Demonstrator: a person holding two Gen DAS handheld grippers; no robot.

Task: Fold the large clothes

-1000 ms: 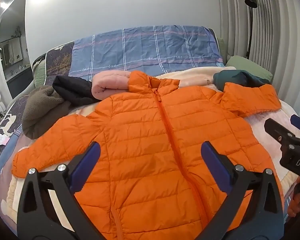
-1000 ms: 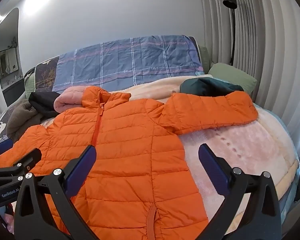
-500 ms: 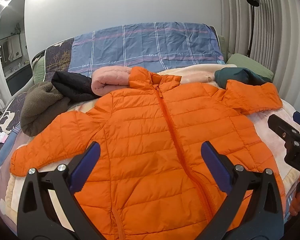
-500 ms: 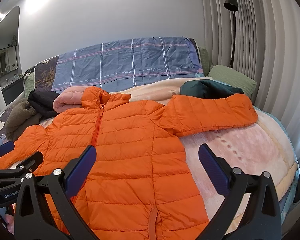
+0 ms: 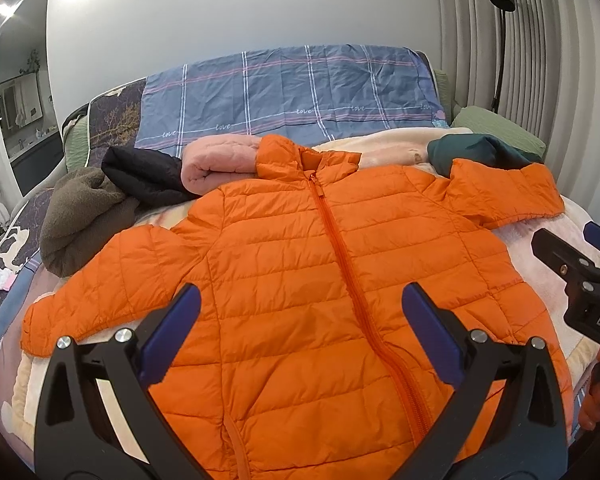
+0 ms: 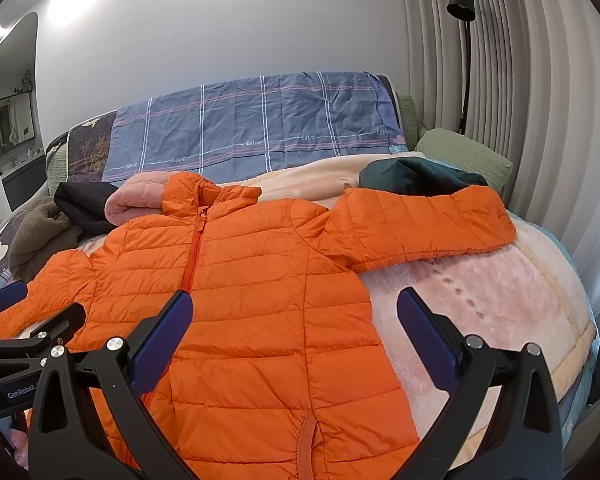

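- We see an orange puffer jacket (image 5: pixel 300 288) lying front-up and zipped on the pink blanket (image 6: pixel 480 300) of a bed, collar toward the headboard, both sleeves spread outward.
- We hold the left gripper (image 5: pixel 300 320) above the jacket's lower front, its jaws spread wide and holding nothing.
- Our right gripper (image 6: pixel 294 322) hovers over the jacket's hem side and the blanket, jaws likewise wide and empty.
- One sleeve (image 6: pixel 420 224) rests against a dark green garment (image 6: pixel 420 176) near a green pillow (image 6: pixel 464 152).
- Behind the collar we find a rolled pink garment (image 5: pixel 220 160), a black garment (image 5: pixel 144 176) and a brown fleece (image 5: pixel 80 220).
- A blue plaid sheet (image 5: pixel 292 92) covers the headboard, and a black lamp (image 6: pixel 462 0) stands by the curtain.
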